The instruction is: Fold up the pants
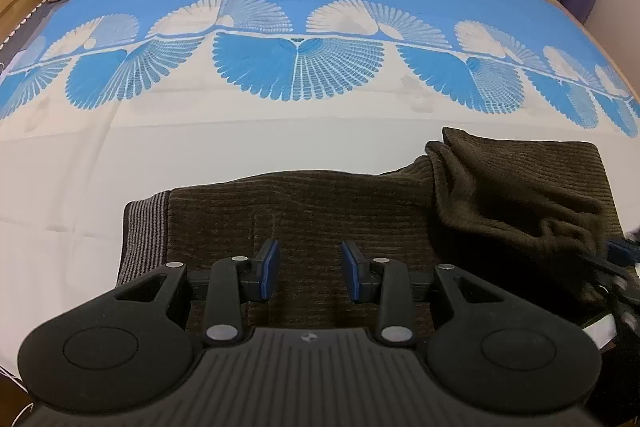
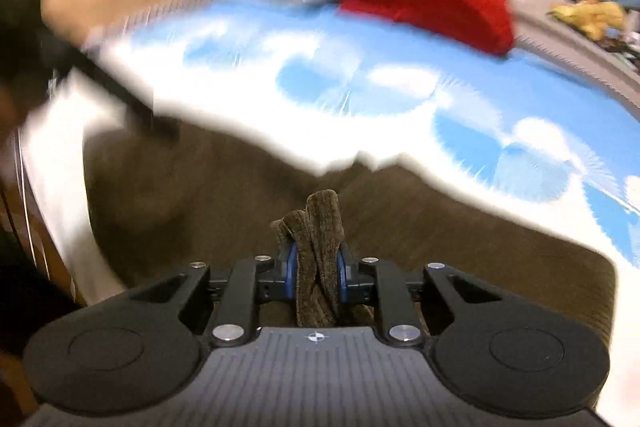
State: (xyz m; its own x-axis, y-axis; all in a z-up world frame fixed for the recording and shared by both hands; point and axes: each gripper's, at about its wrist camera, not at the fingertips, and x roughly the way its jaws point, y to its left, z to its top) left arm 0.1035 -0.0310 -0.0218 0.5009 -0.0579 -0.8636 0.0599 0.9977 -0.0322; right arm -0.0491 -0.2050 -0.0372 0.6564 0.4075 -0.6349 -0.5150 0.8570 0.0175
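Right gripper (image 2: 316, 273) clamped on bunched pants (image 2: 440, 247), left gripper (image 1: 309, 269) apart above waistband (image 1: 146, 231); possible slip if pulled.

Ribbed brown corduroy pants (image 1: 320, 211) lie on smooth printed cotton bedsheet (image 1: 160, 155).

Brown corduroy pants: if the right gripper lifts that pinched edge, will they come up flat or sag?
Probably sag: the brown corduroy pants already slump into soft folds at one end. The ribbed cloth bunched between the right gripper pads looks grippy, so slipping seems unlikely. The thick fabric may drag on the bedsheet.
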